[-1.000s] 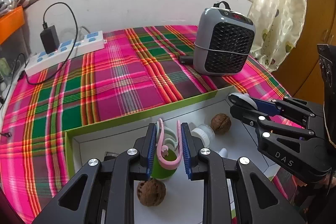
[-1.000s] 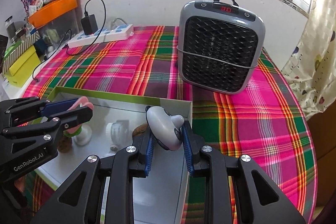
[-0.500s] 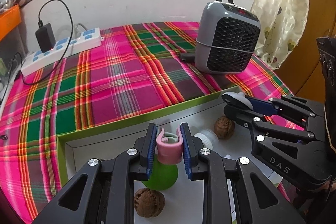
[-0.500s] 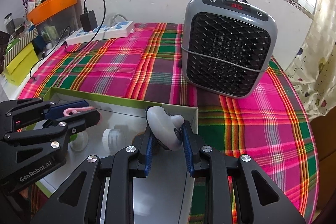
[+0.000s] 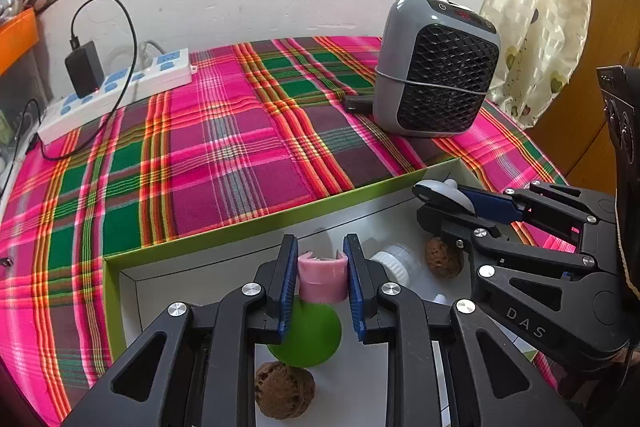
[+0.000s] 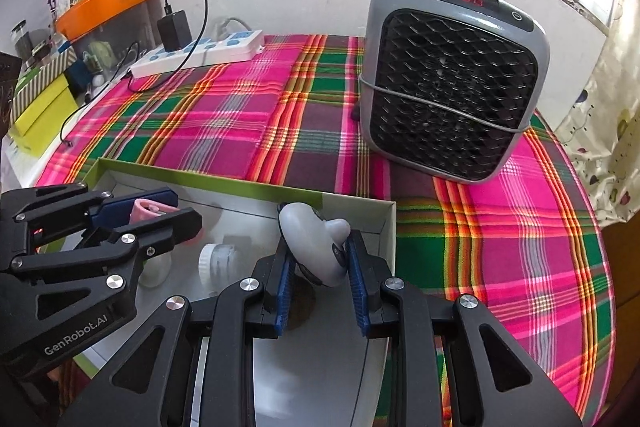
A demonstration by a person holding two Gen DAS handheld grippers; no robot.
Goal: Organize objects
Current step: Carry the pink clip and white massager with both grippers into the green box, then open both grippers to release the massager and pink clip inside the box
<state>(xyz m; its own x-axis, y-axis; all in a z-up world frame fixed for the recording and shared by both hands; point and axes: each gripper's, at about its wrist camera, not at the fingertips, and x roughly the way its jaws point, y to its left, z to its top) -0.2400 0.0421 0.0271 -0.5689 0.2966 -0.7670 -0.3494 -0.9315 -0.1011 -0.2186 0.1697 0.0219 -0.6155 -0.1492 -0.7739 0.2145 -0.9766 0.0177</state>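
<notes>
My left gripper [image 5: 321,275] is shut on a pink clip [image 5: 322,277] with a green rounded base [image 5: 306,339], held above the white floor of a green-rimmed box [image 5: 240,233]. My right gripper [image 6: 318,269] is shut on a grey rounded gadget [image 6: 312,247] over the box's far right corner [image 6: 384,223]. In the left wrist view the right gripper [image 5: 444,199] shows at the right with the grey gadget [image 5: 440,189]. In the right wrist view the left gripper [image 6: 160,211] shows at the left with the pink clip [image 6: 150,209].
In the box lie two walnuts [image 5: 284,391] [image 5: 443,259] and a white-capped clear jar [image 5: 396,263]. On the plaid cloth [image 5: 224,155] stand a grey heater [image 5: 436,67] and a white power strip [image 5: 116,91] with a black charger [image 5: 84,69]. Boxes [image 6: 44,103] sit off the table's left edge.
My left gripper has lifted the pink clip with its green base up off the box floor and tilted it. My right gripper has moved slightly forward with the grey gadget.
</notes>
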